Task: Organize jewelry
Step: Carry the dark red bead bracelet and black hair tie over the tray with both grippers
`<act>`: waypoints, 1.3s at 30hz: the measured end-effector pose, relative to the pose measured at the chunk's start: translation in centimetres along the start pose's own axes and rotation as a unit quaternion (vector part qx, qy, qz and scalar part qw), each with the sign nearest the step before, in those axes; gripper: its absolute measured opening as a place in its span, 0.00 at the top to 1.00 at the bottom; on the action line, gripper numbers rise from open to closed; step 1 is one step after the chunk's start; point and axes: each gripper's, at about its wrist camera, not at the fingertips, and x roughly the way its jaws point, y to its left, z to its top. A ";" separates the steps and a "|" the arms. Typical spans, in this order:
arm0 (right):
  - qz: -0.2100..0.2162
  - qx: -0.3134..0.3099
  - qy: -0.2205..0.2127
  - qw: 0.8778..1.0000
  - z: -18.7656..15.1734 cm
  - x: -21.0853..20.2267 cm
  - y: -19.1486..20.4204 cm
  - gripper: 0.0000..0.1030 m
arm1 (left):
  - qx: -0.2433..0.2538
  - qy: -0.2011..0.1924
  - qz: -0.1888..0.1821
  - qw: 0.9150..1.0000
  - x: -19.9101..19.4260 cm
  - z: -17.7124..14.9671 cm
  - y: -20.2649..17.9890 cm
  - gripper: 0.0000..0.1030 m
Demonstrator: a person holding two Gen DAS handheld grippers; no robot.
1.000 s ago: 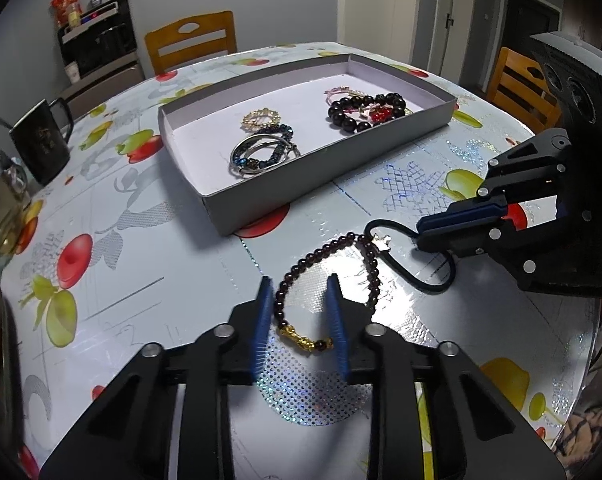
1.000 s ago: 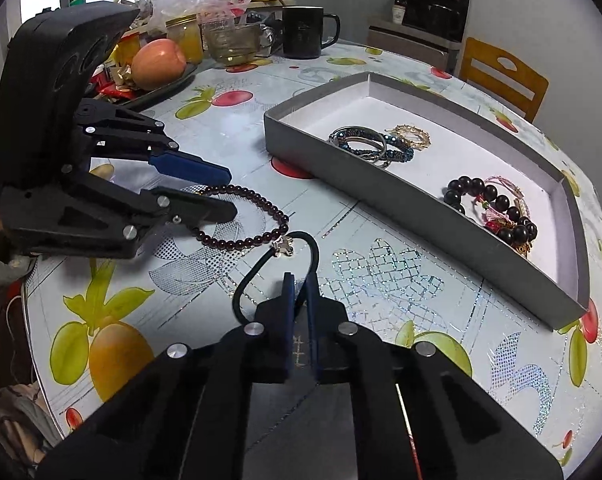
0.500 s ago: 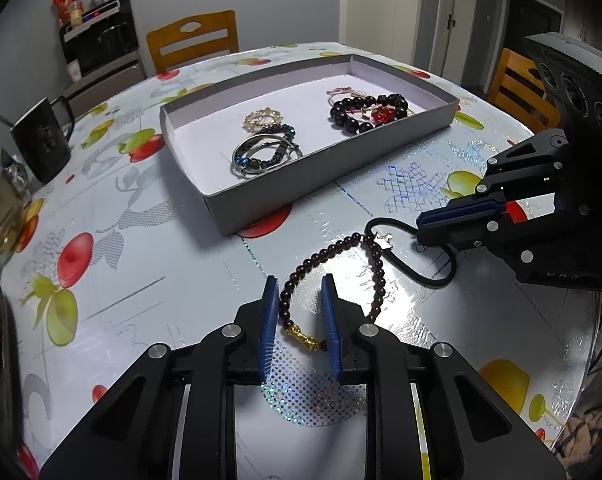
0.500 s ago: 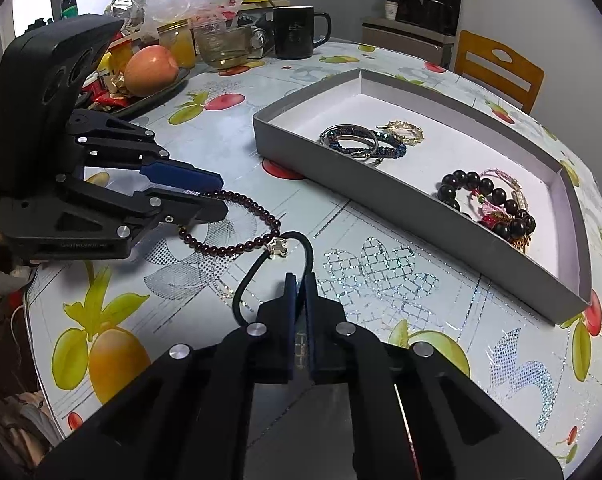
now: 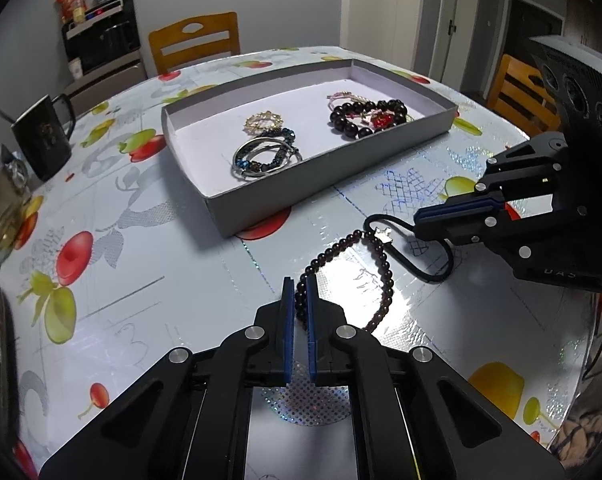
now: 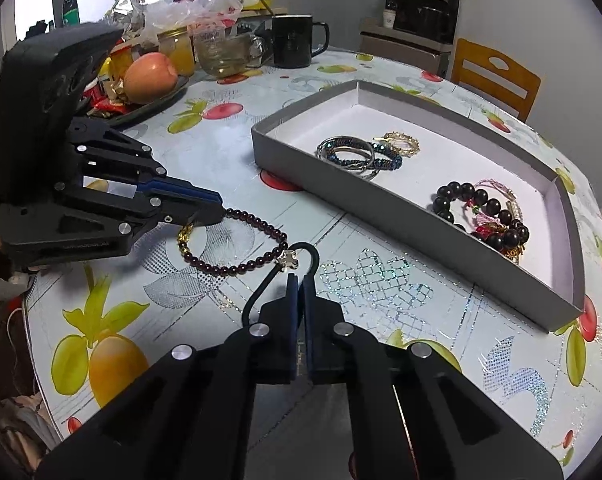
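Left gripper (image 5: 299, 300) is clamped on the dark red bead bracelet (image 5: 353, 264); blue pads pinch the bead strand near its gold charm (image 6: 185, 235), rest of the loop lies on the table. Right gripper (image 6: 299, 286) is closed on the black cord loop (image 6: 279, 276), which carries a small star charm (image 6: 288, 260) touching the bracelet's far side. From my right wrist view the cord runs into the pads, but the exact contact point is hidden, so that grip is probable, not confirmed.

Container: shallow grey cardboard tray (image 5: 333, 164), white inside, rectangular, sits just beyond both grippers on the table. Contents:
- stack of silver and blue-beaded bangles (image 5: 265, 156), near end
- thin gold openwork bracelet (image 5: 263, 121), touching the bangles on the far side
- chunky glossy black bead bracelet (image 5: 361, 118), tangled with pink cord and a red piece, far end

Both groups well apart inside the tray. The two pieces I hold are outside it, near its front wall.

Table (image 5: 141, 272): round, glossy plastic cloth with fruit print and holographic patches. Black mug (image 5: 45, 140) with a spoon to the left, away from the tray. Glass cup (image 6: 225, 54), jars and an orange-red fruit (image 6: 151, 78) on a dark tray at the far edge. Wooden chair (image 5: 195, 40) behind the table.
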 end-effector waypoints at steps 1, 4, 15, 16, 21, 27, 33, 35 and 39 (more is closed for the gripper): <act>0.000 0.000 -0.002 1.000 0.0 -0.2 0.0 0.97 | -0.002 -0.001 -0.002 1.000 -0.1 0.0 0.1 0.94; -0.002 0.002 -0.011 1.000 0.0 -0.9 -0.2 0.97 | -0.007 -0.006 -0.007 1.000 -0.5 0.2 0.0 0.94; -0.008 0.019 -0.049 0.999 0.9 -4.1 -2.0 0.97 | 0.003 -0.036 -0.009 0.999 -3.0 2.1 -1.1 0.94; -0.009 0.019 -0.051 0.998 1.0 -4.3 -2.0 0.97 | 0.003 -0.039 -0.008 0.999 -3.2 2.4 -1.2 0.94; -0.013 0.023 -0.062 0.998 1.3 -5.2 -2.5 0.97 | 0.004 -0.050 -0.004 0.999 -4.0 3.4 -1.3 0.94; -0.019 0.028 -0.071 0.997 1.8 -5.7 -3.1 0.97 | 0.006 -0.063 -0.002 0.998 -4.7 4.8 -1.2 0.94; -0.030 0.044 -0.084 0.995 2.9 -6.4 -4.9 0.97 | 0.008 -0.079 0.001 0.997 -5.2 7.0 -1.0 0.94; -0.034 0.049 -0.087 0.994 3.2 -6.5 -5.6 0.97 | 0.005 -0.083 0.001 0.997 -5.1 7.8 -0.9 0.94; -0.043 0.061 -0.090 0.993 4.1 -6.4 -7.0 0.97 | -0.004 -0.093 -0.002 0.996 -4.6 9.5 -0.6 0.94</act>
